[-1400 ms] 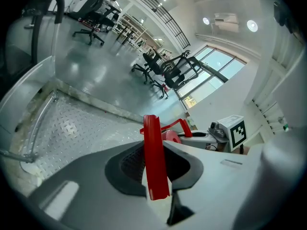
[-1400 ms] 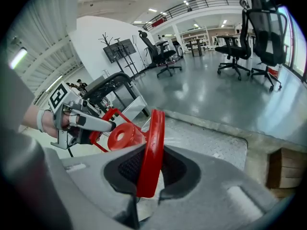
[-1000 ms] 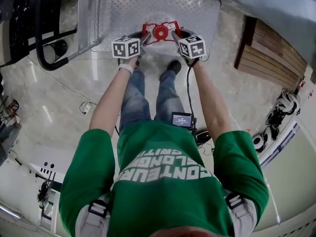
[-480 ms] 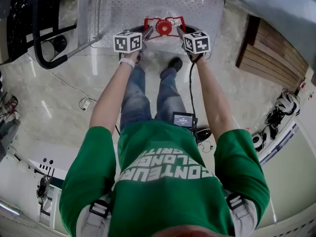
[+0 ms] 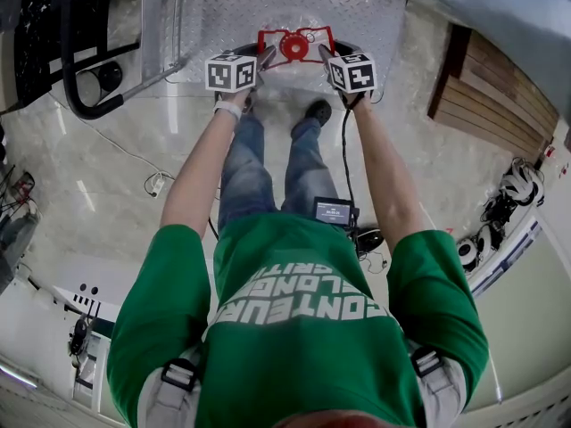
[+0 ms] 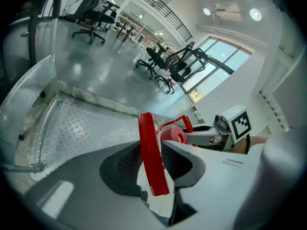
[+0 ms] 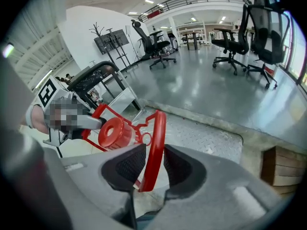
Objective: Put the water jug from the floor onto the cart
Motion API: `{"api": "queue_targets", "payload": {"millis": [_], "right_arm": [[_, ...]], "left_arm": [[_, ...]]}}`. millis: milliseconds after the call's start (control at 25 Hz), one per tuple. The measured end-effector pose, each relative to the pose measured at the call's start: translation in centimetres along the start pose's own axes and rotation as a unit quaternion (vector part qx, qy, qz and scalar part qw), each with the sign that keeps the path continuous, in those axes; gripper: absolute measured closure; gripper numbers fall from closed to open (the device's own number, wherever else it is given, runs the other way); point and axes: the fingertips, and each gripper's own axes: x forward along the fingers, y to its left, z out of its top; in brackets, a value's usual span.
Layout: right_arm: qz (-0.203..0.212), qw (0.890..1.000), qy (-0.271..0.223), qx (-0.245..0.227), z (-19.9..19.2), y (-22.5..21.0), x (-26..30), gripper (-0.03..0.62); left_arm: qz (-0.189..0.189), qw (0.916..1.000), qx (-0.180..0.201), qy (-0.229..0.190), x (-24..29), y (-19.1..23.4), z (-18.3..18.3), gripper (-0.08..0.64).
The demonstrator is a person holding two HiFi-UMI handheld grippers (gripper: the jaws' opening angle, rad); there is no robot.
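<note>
I look down on a glossy pale floor [image 5: 116, 168] in an open hall, with black office chairs [image 7: 266, 37] behind and a wooden pallet [image 5: 482, 96] to the right. There is one cart [image 5: 241, 7] with a diamond-plate deck. One water jug [image 5: 294, 47] stands at the deck's near edge, its long axis vertical and its red cap up. Left gripper [image 6: 154, 159] and right gripper [image 7: 153, 164] each straddle a red handle bar. Both pairs of jaws have just been opening, and the pads stand slightly off the bars.
</note>
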Motion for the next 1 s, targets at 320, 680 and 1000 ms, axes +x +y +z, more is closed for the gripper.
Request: {"api": "queue_targets", "payload": {"millis": [320, 680, 1000], "right_arm": [[-0.017, 1.000, -0.024, -0.001, 0.7, -0.6, -2.7, 0.491], [-0.052, 0.992, -0.112, -0.031, 4.0, -0.1, -10.2, 0.494], [-0.077, 0.962, -0.246, -0.095, 9.2, 3.3, -22.0, 0.598]], "left_arm": [[0.034, 0.9987, 0.033, -0.017, -1.5, 0.2, 0.6, 0.371], [0.035, 0.9926, 0.069, -0.094, -7.5, -2.8, 3.7, 0.407], [0.007, 0.9685, 0.142, -0.204, -16.5, -11.2, 7.4, 0.496]]}}
